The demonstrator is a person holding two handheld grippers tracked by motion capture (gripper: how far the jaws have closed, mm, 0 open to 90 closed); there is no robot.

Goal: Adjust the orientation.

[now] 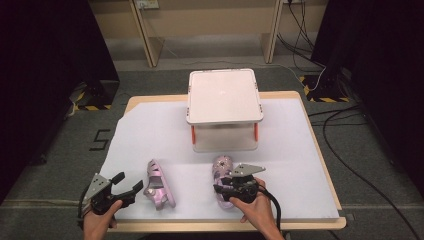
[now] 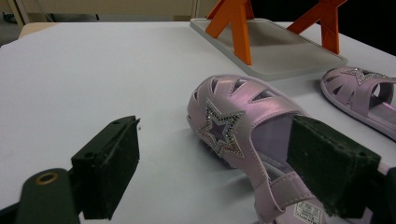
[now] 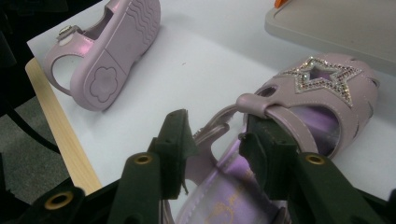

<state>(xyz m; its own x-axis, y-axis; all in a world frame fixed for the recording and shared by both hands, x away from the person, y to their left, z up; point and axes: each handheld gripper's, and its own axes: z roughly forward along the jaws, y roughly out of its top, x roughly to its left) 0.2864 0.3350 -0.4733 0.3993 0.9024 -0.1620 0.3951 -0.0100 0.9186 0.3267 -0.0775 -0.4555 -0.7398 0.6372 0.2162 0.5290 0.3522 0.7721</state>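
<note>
Black left claw (image 1: 126, 183), grey three-cornered plate, brass-ringed holes, seemingly foam-padded jaws.

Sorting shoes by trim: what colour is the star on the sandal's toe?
The star is purple, edged in silver rhinestones, on the pale lilac sandal; clearest in the right gripper view.

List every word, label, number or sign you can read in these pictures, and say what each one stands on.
"5": a black figure marked on the grey floor left of the table.
White label on the strap of the left sandal, in the left gripper view: print too small to read.
Gold print on the insole of the right sandal, in the right gripper view: too blurred to read.
</note>
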